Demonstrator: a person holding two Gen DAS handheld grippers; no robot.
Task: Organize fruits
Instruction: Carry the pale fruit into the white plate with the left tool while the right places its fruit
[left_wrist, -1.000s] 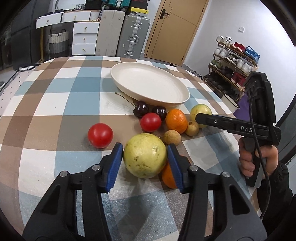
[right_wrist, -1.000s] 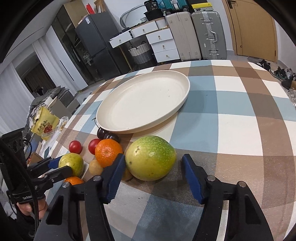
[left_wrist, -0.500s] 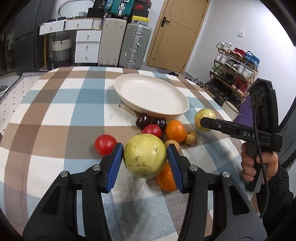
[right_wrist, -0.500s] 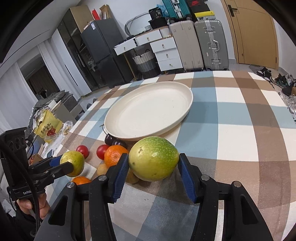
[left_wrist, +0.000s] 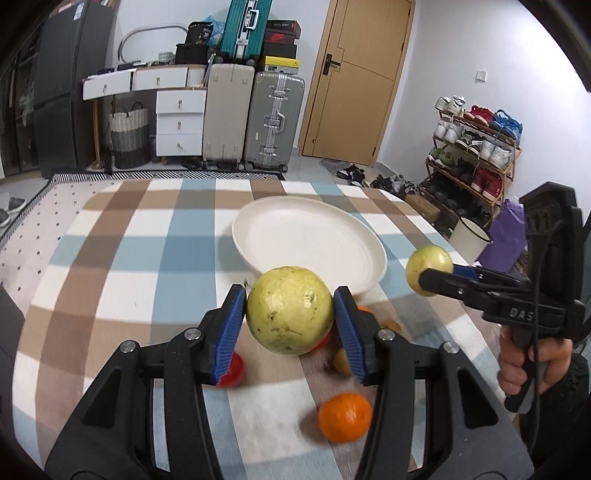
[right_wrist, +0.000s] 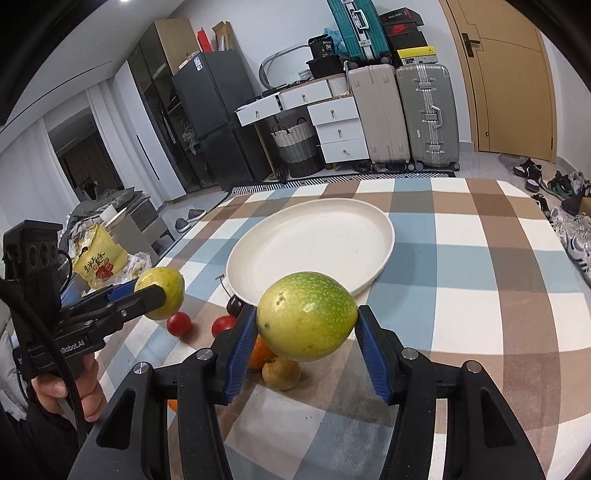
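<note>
Fruits are up in the air: the left tool (left_wrist: 290, 319) squeezes a yellow fruit (left_wrist: 290, 310), and the right tool (right_wrist: 306, 338) squeezes a green fruit (right_wrist: 306, 321). Both hang above the checked surface (right_wrist: 480, 295), near the white plate (right_wrist: 314, 243). An orange (left_wrist: 344, 416) lies below.

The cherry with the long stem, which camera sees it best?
The right wrist view. There the dark cherry and its thin stem sit just before the white plate. In the left wrist view the held yellow-green fruit hides it.
</note>
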